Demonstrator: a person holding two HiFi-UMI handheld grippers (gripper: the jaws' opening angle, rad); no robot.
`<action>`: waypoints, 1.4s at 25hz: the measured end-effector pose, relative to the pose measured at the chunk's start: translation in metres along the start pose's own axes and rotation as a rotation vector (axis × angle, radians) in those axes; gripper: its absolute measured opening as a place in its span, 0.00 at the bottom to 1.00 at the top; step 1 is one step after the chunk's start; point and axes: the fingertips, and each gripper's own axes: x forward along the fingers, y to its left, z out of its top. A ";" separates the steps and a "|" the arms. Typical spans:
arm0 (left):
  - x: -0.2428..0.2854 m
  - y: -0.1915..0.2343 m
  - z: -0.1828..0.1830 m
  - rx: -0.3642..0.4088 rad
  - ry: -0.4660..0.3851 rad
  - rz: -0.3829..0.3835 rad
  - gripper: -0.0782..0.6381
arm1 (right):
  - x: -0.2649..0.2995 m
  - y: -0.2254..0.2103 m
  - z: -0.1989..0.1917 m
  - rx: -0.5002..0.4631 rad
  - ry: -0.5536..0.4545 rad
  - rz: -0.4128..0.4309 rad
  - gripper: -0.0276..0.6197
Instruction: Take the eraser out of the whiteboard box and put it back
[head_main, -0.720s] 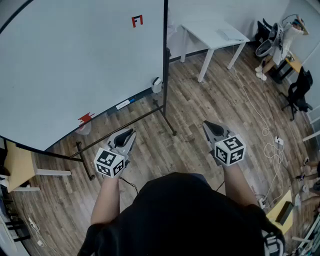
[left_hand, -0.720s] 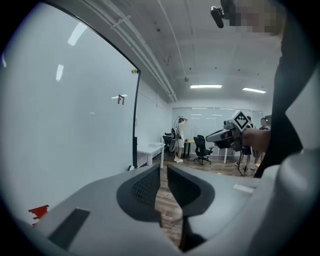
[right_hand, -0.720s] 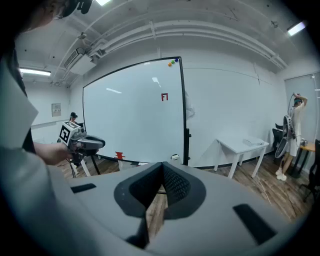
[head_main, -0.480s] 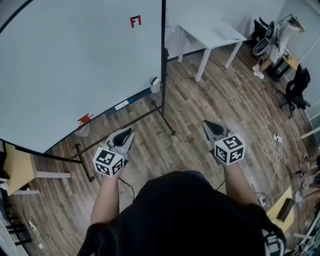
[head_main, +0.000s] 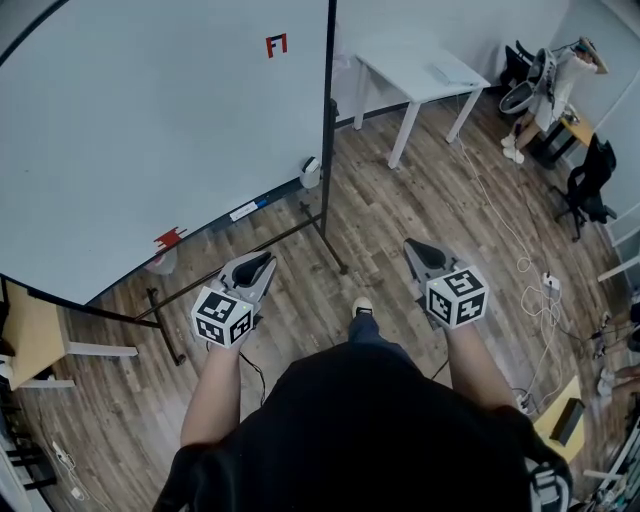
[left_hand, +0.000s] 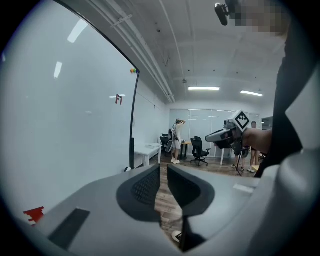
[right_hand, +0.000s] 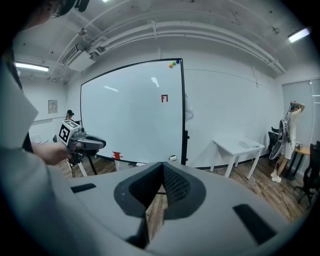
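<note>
A dark, pale-soled shoe (head_main: 362, 306) had newly stepped toward the white whiteboard (head_main: 150, 130), left gripper (head_main: 262, 263) and right gripper (head_main: 413, 248) both empty, jaws pressed together, so the unseen eraser, presumably in the small white box (head_main: 313, 170) at its lower corner, lay well ahead.

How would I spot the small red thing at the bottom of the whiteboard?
Find the big whiteboard, left of the white table. Follow its bottom edge leftward to the red thing. It is the only red piece down low; the other red mark sits high up.
</note>
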 end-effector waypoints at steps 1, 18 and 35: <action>-0.001 0.000 -0.001 -0.002 0.000 0.001 0.18 | 0.002 0.001 0.001 -0.003 0.000 0.002 0.04; 0.030 0.014 -0.008 -0.030 0.049 0.026 0.18 | 0.046 -0.022 -0.010 -0.011 0.071 0.029 0.04; 0.103 0.040 -0.003 -0.031 0.078 0.015 0.20 | 0.107 -0.084 -0.017 0.022 0.133 0.074 0.04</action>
